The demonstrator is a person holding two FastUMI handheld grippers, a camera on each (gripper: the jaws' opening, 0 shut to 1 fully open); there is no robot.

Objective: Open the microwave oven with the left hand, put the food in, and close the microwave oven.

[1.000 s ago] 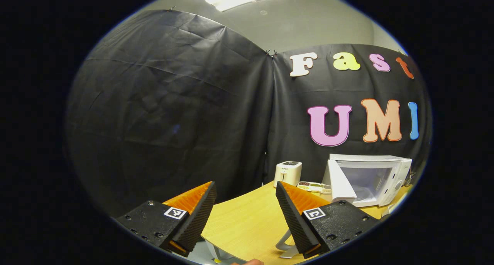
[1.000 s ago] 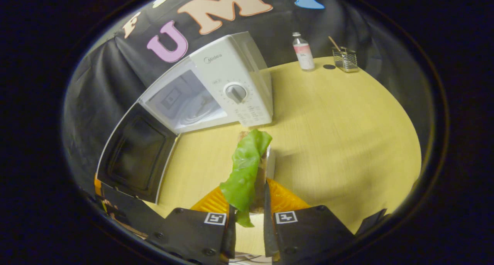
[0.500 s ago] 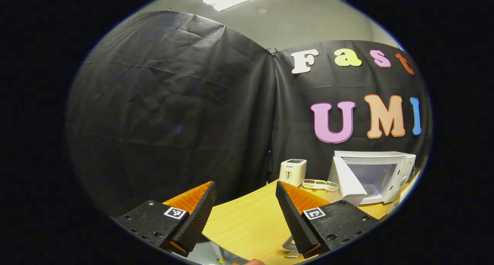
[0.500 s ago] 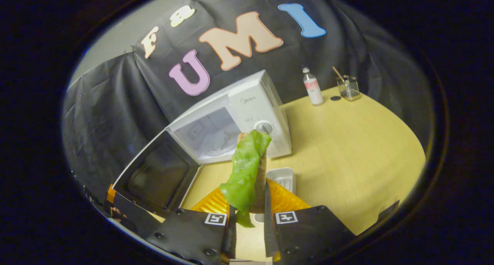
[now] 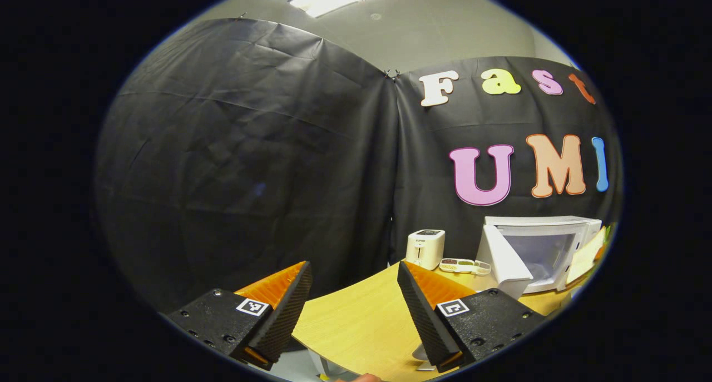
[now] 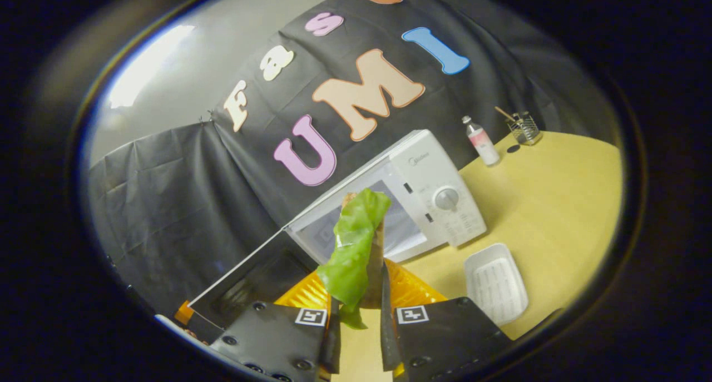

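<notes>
Since a second ago the right gripper has lifted and tilted back, so the microwave oven now sits straight ahead of the food rather than above it, and the white tray has come into sight on the table.

In the left gripper view, the left gripper hangs over the near table edge, jaws spread wide and empty. The oven stands far right with its door swung open; a toaster and a small dish sit just beside it.

In the right gripper view, the right gripper pinches the food, a sandwich-like stack with a floppy green leaf draped down one side, held in the air before the open cavity. It looks light and soft, liable to slide apart in layers, so the hold belongs low across the firmer slices, pressed gently, with the leaf kept clear of the door frame.
</notes>
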